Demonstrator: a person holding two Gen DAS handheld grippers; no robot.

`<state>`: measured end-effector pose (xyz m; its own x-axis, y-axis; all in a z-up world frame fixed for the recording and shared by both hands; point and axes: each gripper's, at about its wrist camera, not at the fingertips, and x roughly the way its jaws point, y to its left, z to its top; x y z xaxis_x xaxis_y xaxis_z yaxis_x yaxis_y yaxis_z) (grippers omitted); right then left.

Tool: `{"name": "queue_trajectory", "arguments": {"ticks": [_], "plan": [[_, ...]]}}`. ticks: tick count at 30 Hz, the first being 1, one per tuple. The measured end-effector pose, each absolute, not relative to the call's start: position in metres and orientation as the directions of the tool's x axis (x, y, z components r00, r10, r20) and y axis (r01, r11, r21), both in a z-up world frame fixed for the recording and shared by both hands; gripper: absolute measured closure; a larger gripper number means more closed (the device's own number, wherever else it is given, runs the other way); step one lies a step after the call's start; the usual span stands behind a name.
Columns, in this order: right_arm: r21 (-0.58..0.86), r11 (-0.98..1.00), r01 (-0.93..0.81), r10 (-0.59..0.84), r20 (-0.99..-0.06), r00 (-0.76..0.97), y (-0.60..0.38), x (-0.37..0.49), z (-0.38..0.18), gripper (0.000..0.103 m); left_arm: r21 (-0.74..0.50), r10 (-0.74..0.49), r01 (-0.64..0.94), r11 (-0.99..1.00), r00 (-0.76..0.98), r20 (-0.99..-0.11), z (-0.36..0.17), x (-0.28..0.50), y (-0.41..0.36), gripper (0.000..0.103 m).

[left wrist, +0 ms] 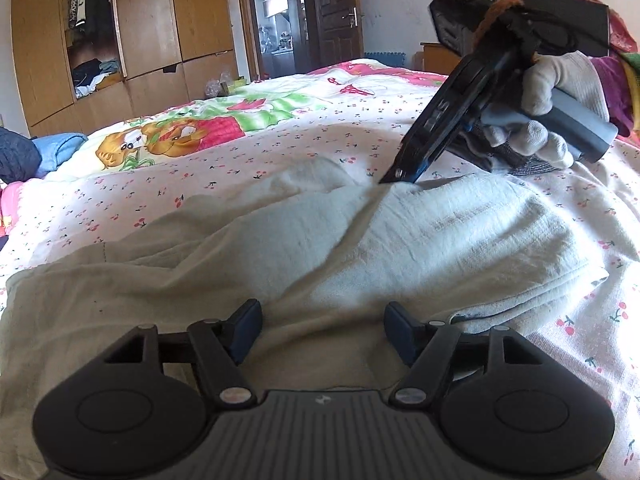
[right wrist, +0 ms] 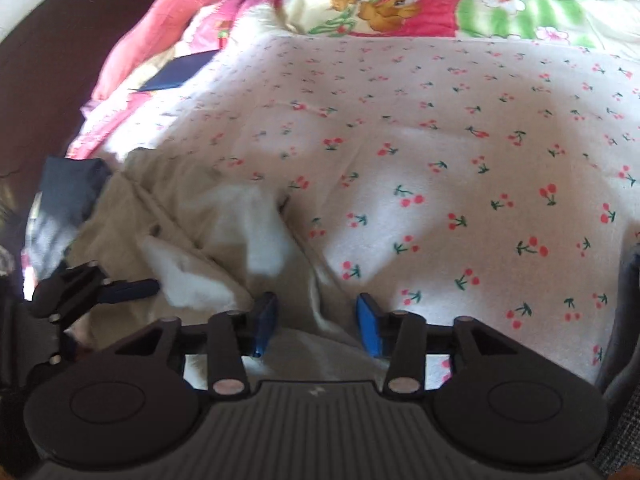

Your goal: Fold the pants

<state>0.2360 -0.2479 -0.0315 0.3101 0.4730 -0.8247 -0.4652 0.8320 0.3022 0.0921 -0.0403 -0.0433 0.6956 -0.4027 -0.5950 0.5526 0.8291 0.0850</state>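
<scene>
The cream pants (left wrist: 280,248) lie rumpled on the cherry-print sheet (left wrist: 280,148). My left gripper (left wrist: 322,330) is open, just above the near part of the pants. My right gripper (left wrist: 400,178), held by a gloved hand (left wrist: 540,92), points down with its tips at the far edge of the pants. In the right wrist view the right gripper (right wrist: 316,326) is open, its jaws astride a fold of the pants (right wrist: 200,216). The left gripper (right wrist: 128,290) shows at the left edge there.
A cartoon-print quilt (left wrist: 192,128) covers the far bed. Blue and dark clothes (left wrist: 36,152) lie at the far left. A wooden wardrobe (left wrist: 120,32), a dark door (left wrist: 336,12) and a pile of bags (left wrist: 560,12) stand behind.
</scene>
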Motion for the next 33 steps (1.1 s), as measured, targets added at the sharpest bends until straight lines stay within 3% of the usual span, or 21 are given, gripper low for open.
{"name": "queue_trajectory", "arguments": {"ticks": [1,2,6,10,15,21,23,24,27,28,29,31,33], "plan": [[0.281,0.842,-0.460,0.456,-0.828,0.328,-0.246,0.235,-0.030,0.090,0.087,-0.402,0.553,0.829,0.696,-0.594,-0.043,0.091,-0.041,0.022],[0.282,0.844,-0.456,0.456,-0.824,0.337,-0.246,0.233,-0.027,0.103,0.087,-0.403,0.553,0.829,0.697,-0.594,-0.043,0.091,-0.040,0.022],[0.219,0.886,-0.409,0.400,-0.809,0.431,-0.260,0.221,-0.010,0.102,0.088,-0.399,0.545,0.834,0.706,-0.585,-0.041,0.093,-0.042,0.022],[0.255,0.913,-0.318,0.389,-0.780,0.490,-0.274,0.227,-0.012,0.102,0.093,-0.378,0.532,0.841,0.703,-0.602,-0.043,0.096,-0.044,0.020],[0.052,0.946,-0.319,0.236,-0.784,0.574,-0.254,0.235,-0.006,0.094,0.090,-0.367,0.514,0.853,0.713,-0.597,-0.039,0.092,-0.038,0.019],[0.258,0.846,-0.466,0.502,-0.679,0.536,-0.234,0.199,0.026,0.094,0.071,-0.342,0.480,0.875,0.715,-0.609,-0.033,0.095,-0.019,0.019],[0.289,0.803,-0.520,0.553,-0.686,0.472,-0.217,0.184,0.022,0.088,0.079,-0.333,0.478,0.875,0.712,-0.618,-0.033,0.089,-0.010,0.019],[0.294,0.796,-0.529,0.553,-0.709,0.438,-0.208,0.180,0.015,0.082,0.077,-0.331,0.480,0.874,0.704,-0.628,-0.032,0.086,-0.006,0.019],[0.253,0.854,-0.455,0.450,-0.798,0.401,-0.191,0.178,-0.021,0.082,0.078,-0.321,0.482,0.872,0.687,-0.652,-0.024,0.075,0.005,0.017],[0.210,0.881,-0.423,0.397,-0.814,0.424,-0.190,0.176,-0.029,0.092,0.094,-0.309,0.485,0.870,0.683,-0.661,-0.020,0.072,0.007,0.016],[0.220,0.894,-0.391,0.394,-0.801,0.451,-0.192,0.172,-0.028,0.095,0.116,-0.294,0.486,0.866,0.685,-0.667,-0.017,0.069,0.008,0.014],[0.261,0.900,-0.349,0.414,-0.761,0.499,-0.200,0.155,-0.015,0.083,0.161,-0.272,0.483,0.861,0.704,-0.656,-0.008,0.061,0.014,0.014],[0.236,0.909,-0.343,0.397,-0.739,0.545,-0.208,0.132,-0.002,0.083,0.174,-0.263,0.475,0.863,0.715,-0.648,-0.003,0.056,0.023,0.014]]}}
